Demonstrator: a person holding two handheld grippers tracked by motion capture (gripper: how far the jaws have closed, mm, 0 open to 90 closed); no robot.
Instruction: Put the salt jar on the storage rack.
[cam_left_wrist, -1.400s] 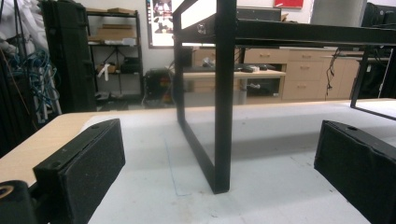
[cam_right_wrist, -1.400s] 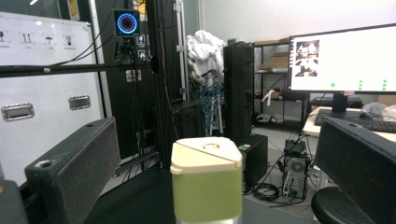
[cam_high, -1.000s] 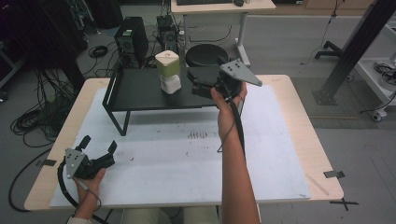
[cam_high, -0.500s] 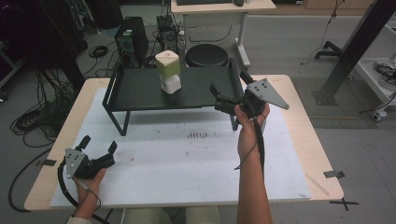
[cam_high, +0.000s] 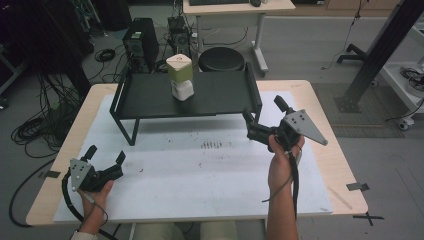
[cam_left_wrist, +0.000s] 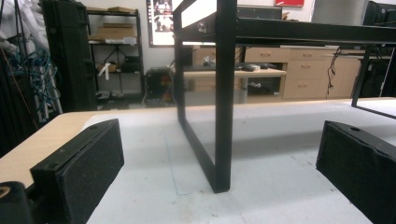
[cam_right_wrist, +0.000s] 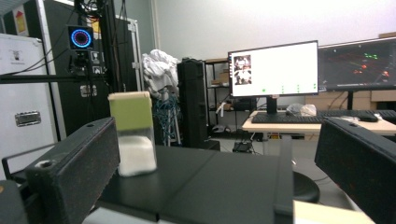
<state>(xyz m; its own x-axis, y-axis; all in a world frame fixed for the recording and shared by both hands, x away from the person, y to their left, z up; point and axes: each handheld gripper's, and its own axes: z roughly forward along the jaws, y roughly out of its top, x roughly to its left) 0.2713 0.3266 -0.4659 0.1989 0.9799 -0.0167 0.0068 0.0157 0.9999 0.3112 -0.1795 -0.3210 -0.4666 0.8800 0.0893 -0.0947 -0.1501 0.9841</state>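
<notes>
White-covered surface (cam_high: 210, 170) | green-lidded jar (cam_high: 180, 76) upright on black tray stand (cam_high: 215, 97) at far edge | right gripper (cam_high: 263, 119) released, nearer, jar ahead-left | left gripper (cam_high: 106, 158) released, near-left corner

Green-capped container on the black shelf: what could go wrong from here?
1. The green-capped container stands tall and narrow, free on the black shelf; a nudge from the open right claw might topple it.
2. The shelf's raised side rim lies between that claw and the container, so a low approach may knock it.
3. The left claw rests open near the shelf leg.
</notes>
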